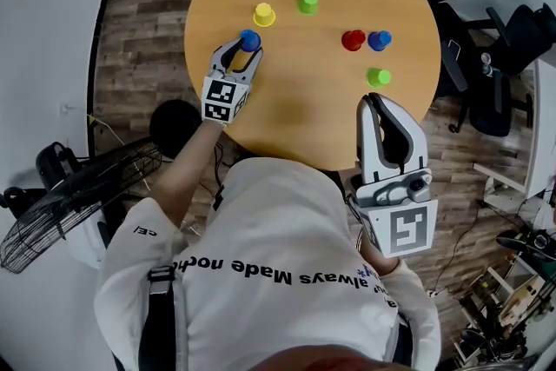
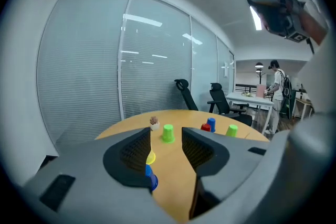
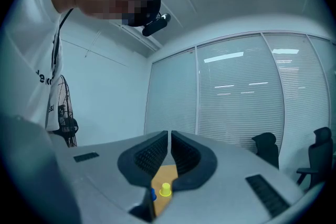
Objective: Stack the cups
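The left tool [image 1: 244, 49] [image 2: 165, 136] is released, its jaws apart, with a small blue plastic cup [image 1: 250, 40] [image 2: 150, 178] standing upside down at their tips on the round wooden bench [image 1: 295, 109]. Just beyond that blue cup stands a yellow plastic cup [image 1: 264, 14], with a green plastic cup [image 1: 308, 3] beyond it to the right. Well to the right of the blue cup, a red plastic cup [image 1: 353, 40] touches a second blue one [image 1: 380, 40], and another green cup [image 1: 378, 76] stands nearby. The right tool [image 1: 373, 100] [image 3: 169, 136] is clenched and empty at the bench's near edge.
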`<state>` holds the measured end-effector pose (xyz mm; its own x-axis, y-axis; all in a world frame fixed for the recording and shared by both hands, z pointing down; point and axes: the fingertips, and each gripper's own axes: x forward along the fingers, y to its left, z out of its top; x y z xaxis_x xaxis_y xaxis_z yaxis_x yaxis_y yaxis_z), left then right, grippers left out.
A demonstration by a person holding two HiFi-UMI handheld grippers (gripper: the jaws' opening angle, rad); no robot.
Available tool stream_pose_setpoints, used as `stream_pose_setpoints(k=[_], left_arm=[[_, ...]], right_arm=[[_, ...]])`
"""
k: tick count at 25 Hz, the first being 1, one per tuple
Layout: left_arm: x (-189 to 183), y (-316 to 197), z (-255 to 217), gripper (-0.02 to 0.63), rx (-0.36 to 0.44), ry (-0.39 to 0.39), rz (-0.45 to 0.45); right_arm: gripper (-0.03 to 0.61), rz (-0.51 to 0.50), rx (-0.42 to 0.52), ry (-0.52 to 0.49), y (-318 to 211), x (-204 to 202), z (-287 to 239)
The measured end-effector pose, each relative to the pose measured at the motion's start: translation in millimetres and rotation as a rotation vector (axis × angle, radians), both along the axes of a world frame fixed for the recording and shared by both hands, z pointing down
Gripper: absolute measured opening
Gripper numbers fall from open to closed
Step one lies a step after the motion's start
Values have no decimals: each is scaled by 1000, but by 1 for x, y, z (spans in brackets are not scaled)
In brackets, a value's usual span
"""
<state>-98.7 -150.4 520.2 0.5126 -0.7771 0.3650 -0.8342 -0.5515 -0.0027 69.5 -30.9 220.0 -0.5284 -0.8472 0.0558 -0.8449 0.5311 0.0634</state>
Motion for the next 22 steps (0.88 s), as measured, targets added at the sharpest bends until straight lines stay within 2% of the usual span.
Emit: stream_pose_setpoints(k=[7,13,22], left_arm=[[-21,-26,81,193,-121,-84,-32],[-35,-43,132,219,-219,-129,-41],[-35,-57,172,255,-334,-141,-25]], right_arm=[[43,12,5,3,-2,0,-3],[43,18,-4,4,-3,0,0],[43,19,-18,0,-5,-1,5]])
